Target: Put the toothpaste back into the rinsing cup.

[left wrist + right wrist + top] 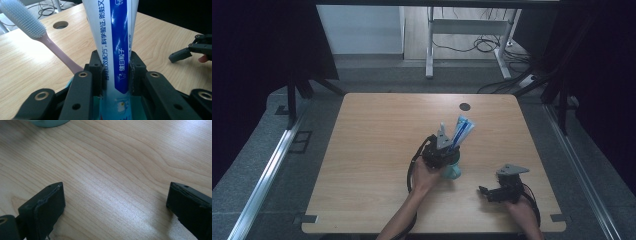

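Observation:
A white and blue toothpaste tube stands upright between the jaws of my left gripper, whose pads press on both its sides. Beside it leans a toothbrush with a pale bristle head and pink handle. Both stand in a teal cup near the table's middle, with the left gripper just above the cup. My right gripper rests low near the front right, open, with bare wood between its jaws. The cup's edge shows at the top left of the right gripper view.
The wooden table has a round cable hole near its far edge. Dark curtains flank both sides. A desk frame and cables stand on the floor beyond the table.

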### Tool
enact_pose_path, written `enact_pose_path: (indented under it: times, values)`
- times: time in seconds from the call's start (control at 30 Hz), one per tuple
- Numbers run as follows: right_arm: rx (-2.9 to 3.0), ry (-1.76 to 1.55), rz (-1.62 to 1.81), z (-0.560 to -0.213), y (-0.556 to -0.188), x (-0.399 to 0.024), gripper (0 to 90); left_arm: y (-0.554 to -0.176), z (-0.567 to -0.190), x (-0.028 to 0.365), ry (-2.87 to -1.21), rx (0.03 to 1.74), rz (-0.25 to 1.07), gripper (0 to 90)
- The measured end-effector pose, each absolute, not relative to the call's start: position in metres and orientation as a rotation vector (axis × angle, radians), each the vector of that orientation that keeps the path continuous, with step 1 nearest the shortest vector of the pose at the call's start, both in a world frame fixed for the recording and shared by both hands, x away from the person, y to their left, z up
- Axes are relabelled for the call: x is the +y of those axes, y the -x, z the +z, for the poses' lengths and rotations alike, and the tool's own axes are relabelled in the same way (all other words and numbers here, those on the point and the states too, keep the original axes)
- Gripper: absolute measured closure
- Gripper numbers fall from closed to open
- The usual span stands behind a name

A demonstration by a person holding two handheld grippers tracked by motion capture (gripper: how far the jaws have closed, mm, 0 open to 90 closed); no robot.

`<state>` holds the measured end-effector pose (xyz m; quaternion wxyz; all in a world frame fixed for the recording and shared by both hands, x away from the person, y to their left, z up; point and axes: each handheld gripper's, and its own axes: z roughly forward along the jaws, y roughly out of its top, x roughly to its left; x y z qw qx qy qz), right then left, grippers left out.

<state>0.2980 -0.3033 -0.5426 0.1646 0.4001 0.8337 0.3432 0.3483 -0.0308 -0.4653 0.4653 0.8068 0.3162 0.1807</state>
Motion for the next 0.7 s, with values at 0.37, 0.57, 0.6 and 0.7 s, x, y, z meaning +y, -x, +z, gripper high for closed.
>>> enact_pose_path:
  times: [0.37, 0.57, 0.6, 0.7]
  values:
    - [2.373, -1.142, 0.981, -0.5428, -0.2980, -0.3031, 1.9, -0.3498, -0.4695, -0.0287, -2.003, 0.814, 0.419, 68.3]
    - [2.370, -1.144, 0.982, -0.5429, -0.2980, -0.3030, 1.9, -0.3505, -0.4728, -0.0269, -1.998, 0.826, 0.395, 67.3]
    - [2.371, -1.143, 0.982, -0.5429, -0.2980, -0.3030, 1.9, -0.3507, -0.4726, -0.0270, -1.999, 0.826, 0.395, 67.2]
    - [2.371, -1.142, 0.981, -0.5429, -0.2980, -0.3031, 1.9, -0.3514, -0.4718, -0.0267, -2.000, 0.827, 0.388, 66.2]
